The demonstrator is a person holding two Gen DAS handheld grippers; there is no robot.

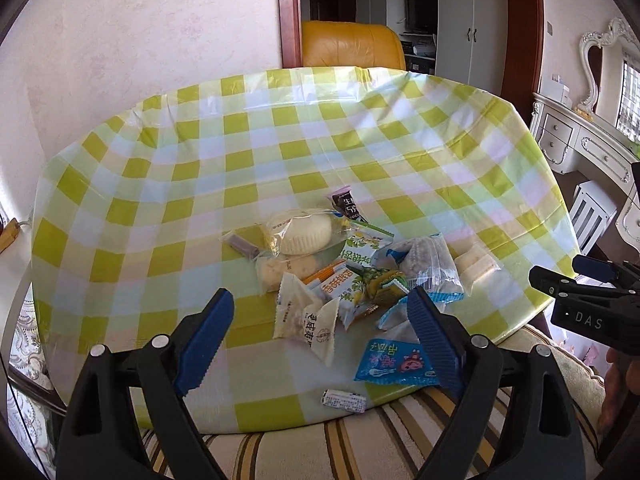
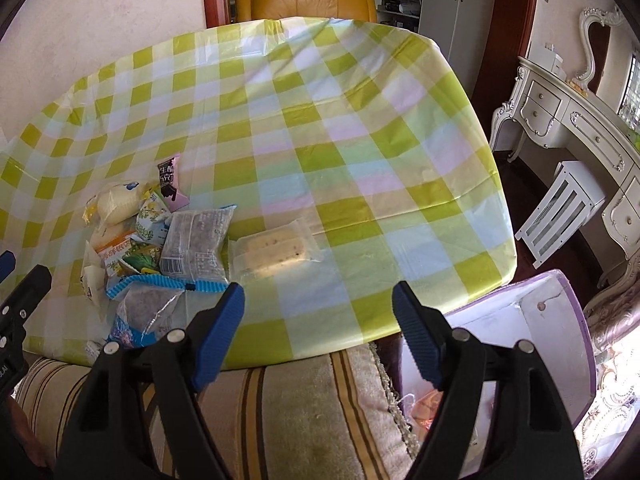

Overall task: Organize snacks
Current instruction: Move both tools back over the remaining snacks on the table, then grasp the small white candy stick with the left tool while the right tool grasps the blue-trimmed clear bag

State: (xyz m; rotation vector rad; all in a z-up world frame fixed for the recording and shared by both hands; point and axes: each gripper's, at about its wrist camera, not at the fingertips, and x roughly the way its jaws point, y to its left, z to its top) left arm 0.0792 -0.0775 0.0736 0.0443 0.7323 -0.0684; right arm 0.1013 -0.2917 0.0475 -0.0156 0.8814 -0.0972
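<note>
- The snack pile (image 1: 340, 268) lies on the near part of the green-checked tablecloth (image 1: 280, 140).
- Left gripper (image 1: 320, 344) hangs over the pile, fingers spread, nothing between them.
- Right gripper (image 2: 318, 332), marked "DAS", is also spread and empty, at the table edge above a white box with purple rim (image 2: 560, 320).
- Chinese writing shows on the white wrapper (image 1: 316, 320) and blue packet (image 1: 394, 362); I cannot read it surely.

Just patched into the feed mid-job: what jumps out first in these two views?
A jumbled pile of wrapped snacks lies near the front edge of the green checked tablecloth. Both grippers hang open and empty, the left gripper over the pile, the right gripper beside it. A white purple-rimmed box sits right of the table.
</note>
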